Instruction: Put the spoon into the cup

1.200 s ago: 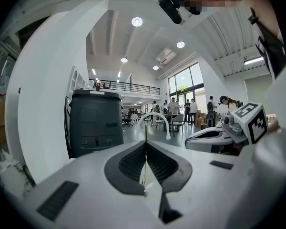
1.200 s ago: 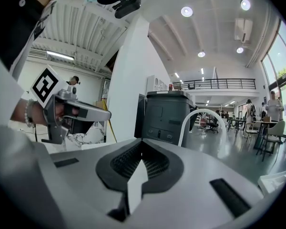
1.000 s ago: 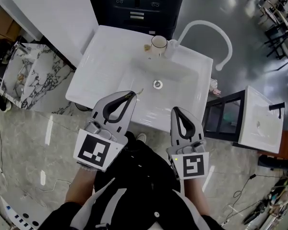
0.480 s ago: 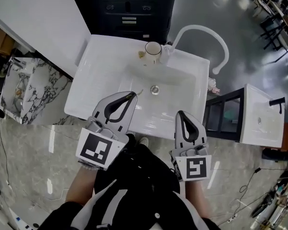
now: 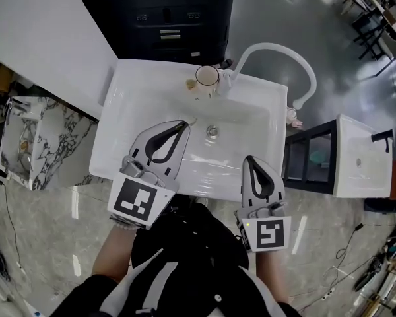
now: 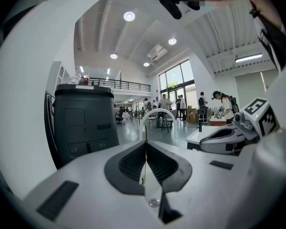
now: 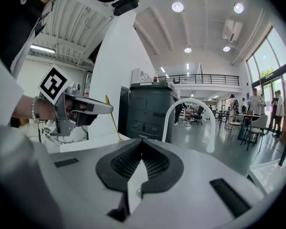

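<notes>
The right hand-held gripper point(image 5: 253, 158) hangs nearest, its jaws together on nothing. The left hand-held gripper point(image 5: 183, 125), clamped on the thin yellow spoon point(image 7: 112, 118), reaches over the white sink point(image 5: 119, 134). Farther back, the cup point(image 5: 206, 76) stands on the sink's rear rim, just beside the white faucet point(image 5: 277, 47).

Glossy white sink point(image 5: 129, 111) and cup point(image 5: 206, 76), smooth white tap point(image 5: 277, 46), polished grey floor point(image 5: 270, 5), marble-veined slab point(image 5: 53, 137)
</notes>
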The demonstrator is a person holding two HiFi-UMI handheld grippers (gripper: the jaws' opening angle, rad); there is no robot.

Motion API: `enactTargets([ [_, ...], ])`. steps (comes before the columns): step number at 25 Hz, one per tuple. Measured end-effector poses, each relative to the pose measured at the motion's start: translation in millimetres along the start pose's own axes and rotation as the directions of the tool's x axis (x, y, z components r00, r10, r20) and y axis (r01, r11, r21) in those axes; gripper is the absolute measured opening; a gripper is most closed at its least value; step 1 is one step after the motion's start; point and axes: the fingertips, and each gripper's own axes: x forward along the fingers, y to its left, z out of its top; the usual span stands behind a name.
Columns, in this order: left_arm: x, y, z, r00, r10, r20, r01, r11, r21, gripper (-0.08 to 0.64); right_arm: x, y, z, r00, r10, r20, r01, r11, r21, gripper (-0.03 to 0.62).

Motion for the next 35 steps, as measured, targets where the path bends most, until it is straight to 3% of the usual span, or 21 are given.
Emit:
enactTargets([
  [16,63.5,50.2,-0.6,0.999,-0.024,0.033,0.02,0.994,0.103,0.005,24.4,-12.4,-6.0,0.997,-0.062,-0.041,0.063,0.998,0.019,0.0],
  [35,125.5,81.2,-0.7,0.996,-0.053,0.068,0.044,0.992,0.119,0.005,43.0,-18.1,-14.4,0.994,-0.077,-0.08,0.079,0.997,0.025,0.0],
])
